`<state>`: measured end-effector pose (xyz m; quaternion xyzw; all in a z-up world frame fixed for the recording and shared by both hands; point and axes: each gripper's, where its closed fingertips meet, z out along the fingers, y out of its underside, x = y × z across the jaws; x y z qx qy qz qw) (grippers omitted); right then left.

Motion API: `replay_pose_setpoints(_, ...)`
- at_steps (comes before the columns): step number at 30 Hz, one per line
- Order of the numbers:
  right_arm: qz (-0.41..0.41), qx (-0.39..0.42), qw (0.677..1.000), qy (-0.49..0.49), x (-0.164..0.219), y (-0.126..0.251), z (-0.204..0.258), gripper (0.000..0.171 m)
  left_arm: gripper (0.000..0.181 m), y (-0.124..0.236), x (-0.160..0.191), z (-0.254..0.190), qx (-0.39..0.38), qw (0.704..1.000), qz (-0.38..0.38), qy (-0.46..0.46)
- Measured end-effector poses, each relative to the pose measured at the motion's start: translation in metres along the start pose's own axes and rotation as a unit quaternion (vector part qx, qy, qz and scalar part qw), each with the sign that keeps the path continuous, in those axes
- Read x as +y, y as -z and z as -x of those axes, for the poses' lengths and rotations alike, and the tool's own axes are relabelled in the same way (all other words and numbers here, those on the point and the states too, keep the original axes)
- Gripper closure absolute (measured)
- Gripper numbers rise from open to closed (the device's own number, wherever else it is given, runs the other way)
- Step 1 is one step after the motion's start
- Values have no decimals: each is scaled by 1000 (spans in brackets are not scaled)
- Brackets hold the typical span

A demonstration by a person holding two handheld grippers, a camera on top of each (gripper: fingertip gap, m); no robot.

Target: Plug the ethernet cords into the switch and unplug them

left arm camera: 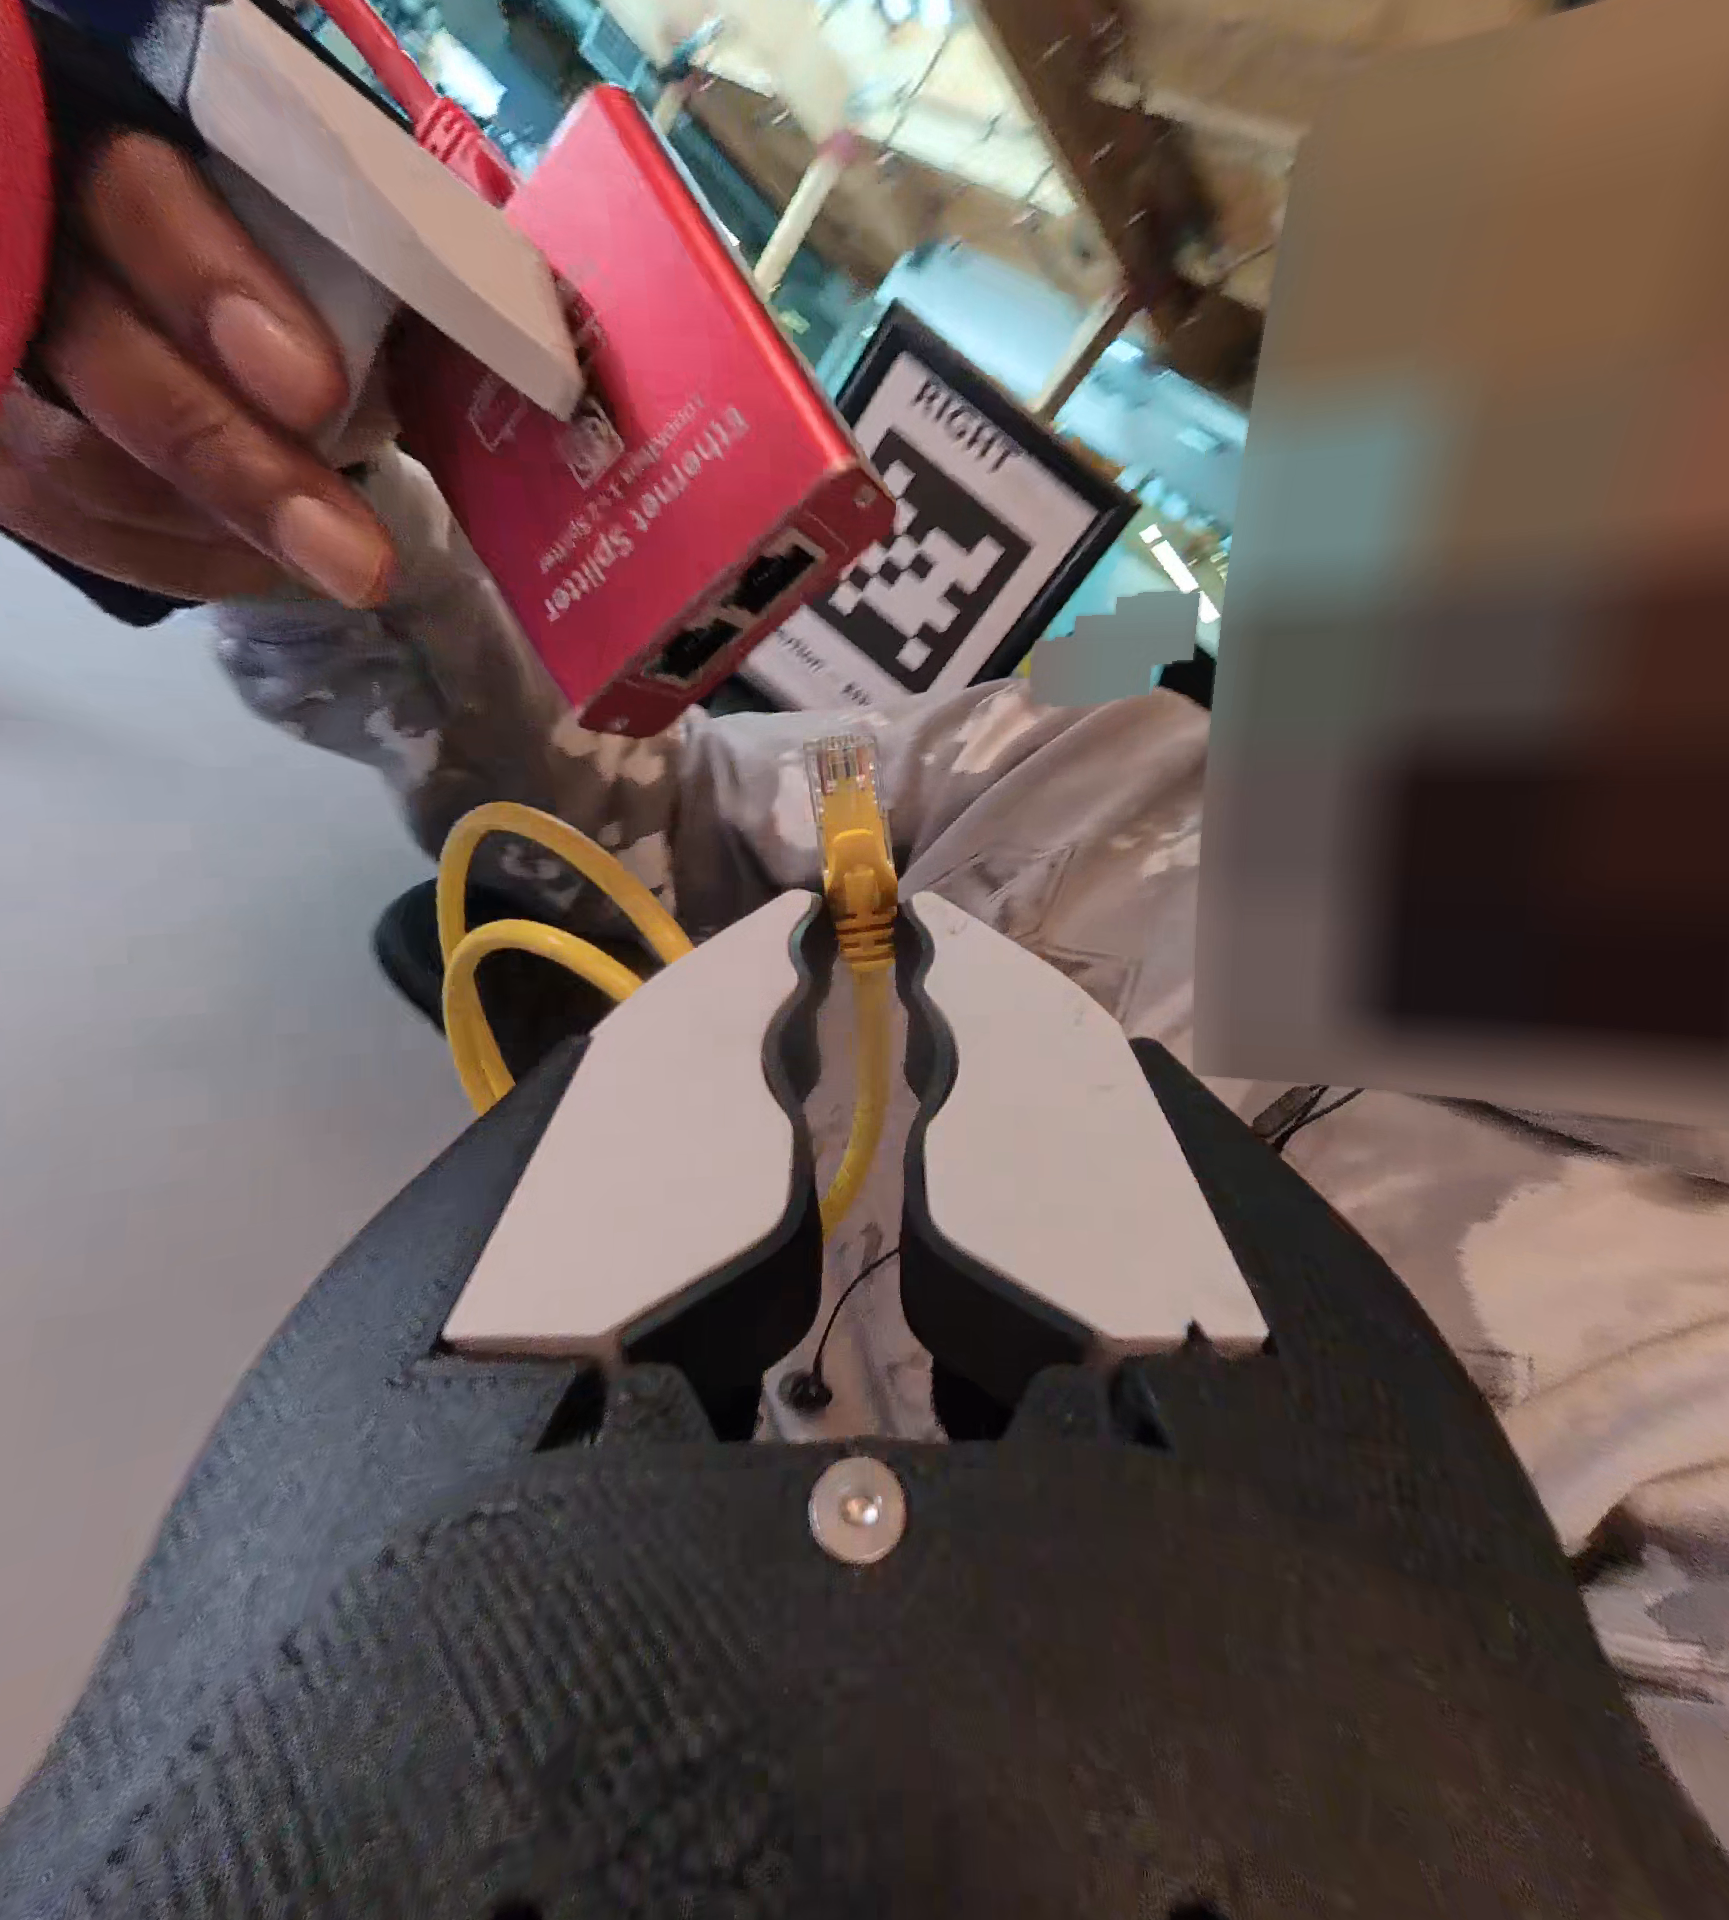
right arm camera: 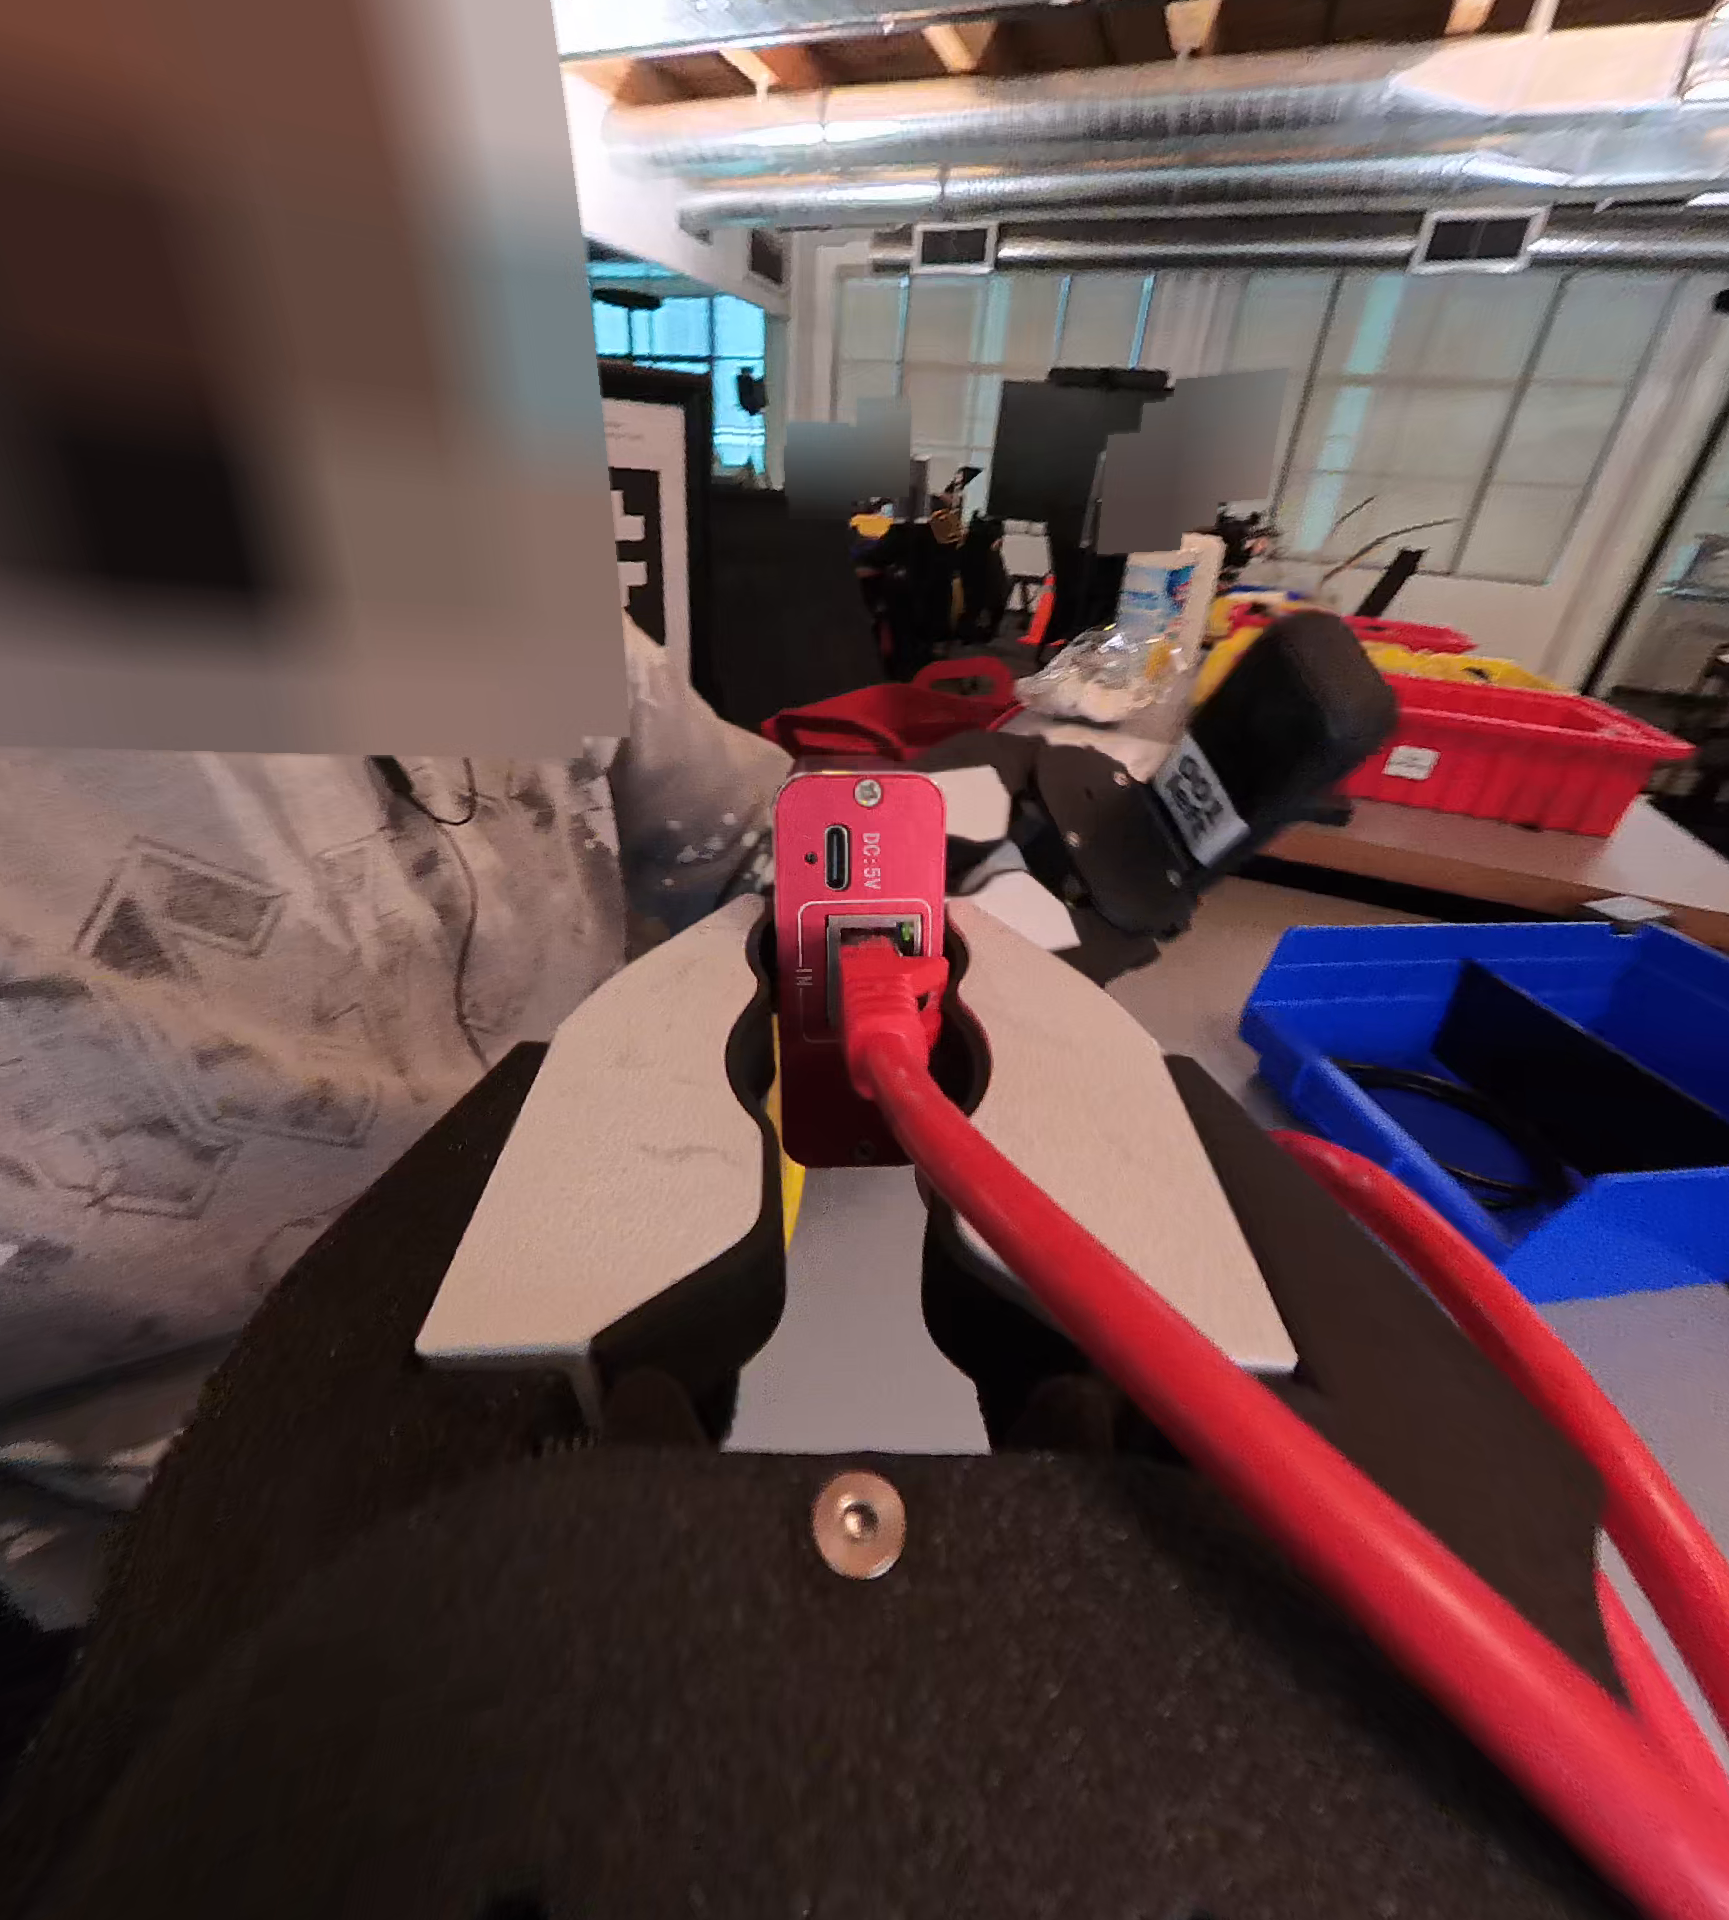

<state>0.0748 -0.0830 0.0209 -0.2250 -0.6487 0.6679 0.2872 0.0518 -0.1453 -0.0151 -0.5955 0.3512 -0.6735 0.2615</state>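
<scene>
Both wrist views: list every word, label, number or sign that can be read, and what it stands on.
Writing is not copied out; these bear it:
Red switch: white print on its broad face.
Its end: small print beside the ports.
Black-and-white marker board: one word above the pattern; the print below is too blurred.

The left gripper (left arm camera: 855,914) is clamped on the yellow ethernet cord (left arm camera: 860,904) just behind its clear plug, which points up at the two ports of the red metal switch box (left arm camera: 694,416) above and left, apart from them. The right gripper (right arm camera: 860,997) pinches that box (right arm camera: 855,883); the red ethernet cord (right arm camera: 1099,1226) sits in its near end. The blue plastic bin (right arm camera: 1566,1226) lies right, on the grey table (right arm camera: 1670,1382).
</scene>
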Motion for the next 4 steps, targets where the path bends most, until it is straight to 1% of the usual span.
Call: replay_pose_setpoints(4, 38, -40, 998, -8, 11, -11, 10, 144, 169, -9, 9, 4, 53, 997, -12, 46)
